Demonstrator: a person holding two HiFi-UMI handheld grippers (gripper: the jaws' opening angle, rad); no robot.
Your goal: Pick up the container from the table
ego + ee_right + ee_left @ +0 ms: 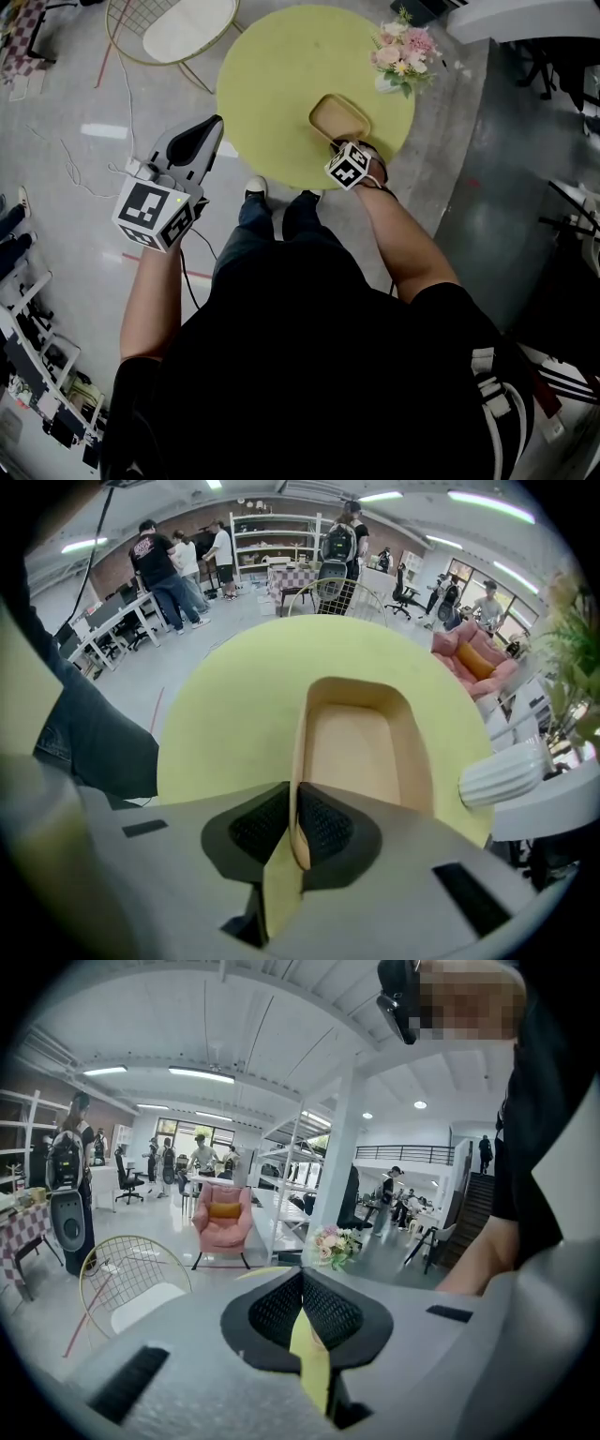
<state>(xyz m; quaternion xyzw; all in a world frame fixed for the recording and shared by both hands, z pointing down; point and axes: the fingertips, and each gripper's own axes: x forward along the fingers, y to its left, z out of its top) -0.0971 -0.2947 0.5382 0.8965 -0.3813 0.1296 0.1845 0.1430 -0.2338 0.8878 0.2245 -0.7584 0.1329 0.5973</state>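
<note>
A shallow tan container (339, 116) sits on the round yellow-green table (272, 84), near the table's front edge. My right gripper (336, 142) points steeply down at the container's near end. In the right gripper view the container (361, 747) stretches away from me, and my right gripper (295, 803) is shut on its near left wall, which stands pinched between the black pads. My left gripper (214, 125) hangs over the floor to the left of the table. Its pads (302, 1283) meet with nothing between them.
A white ribbed vase of pink flowers (401, 52) stands at the table's right edge, close to the container (502, 772). A gold wire chair (173, 28) sits beyond the table on the left. The person's shoes (255, 189) are at the table's near edge.
</note>
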